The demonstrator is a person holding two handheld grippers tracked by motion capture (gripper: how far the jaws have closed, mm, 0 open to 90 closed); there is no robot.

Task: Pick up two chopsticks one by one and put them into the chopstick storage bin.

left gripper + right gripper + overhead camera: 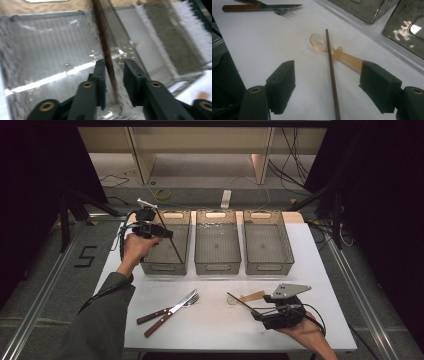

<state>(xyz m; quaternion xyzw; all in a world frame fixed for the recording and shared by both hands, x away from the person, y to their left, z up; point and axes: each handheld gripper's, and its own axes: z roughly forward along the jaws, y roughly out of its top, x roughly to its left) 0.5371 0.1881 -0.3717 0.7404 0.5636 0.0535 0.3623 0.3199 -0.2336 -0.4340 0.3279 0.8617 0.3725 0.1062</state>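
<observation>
White table [215,320] spreads in front of you, and three clear mesh-walled bins stand in a row along its far side: the left bin [167,265], the middle bin [216,266] and the right bin [268,265], each just beside the next. Your left gripper [150,229] hangs over the left bin, and a dark brown chopstick [170,236] slants down from it into that bin. In the left gripper view the chopstick [106,47] runs between the jaws, which stand slightly parted; whether the pads press on it or merely flank it, you cannot tell there. Your right gripper [260,312] sits low at the near right of the table, its jaws spread wide and holding nothing. A second chopstick [331,70] lies flat on the table between those jaws, crossing a translucent amber spoon [332,51] and touching it. Well to the left of them, near the table's front, a wooden-handled knife [167,309] and fork [172,312] lie side by side, their tips together.
</observation>
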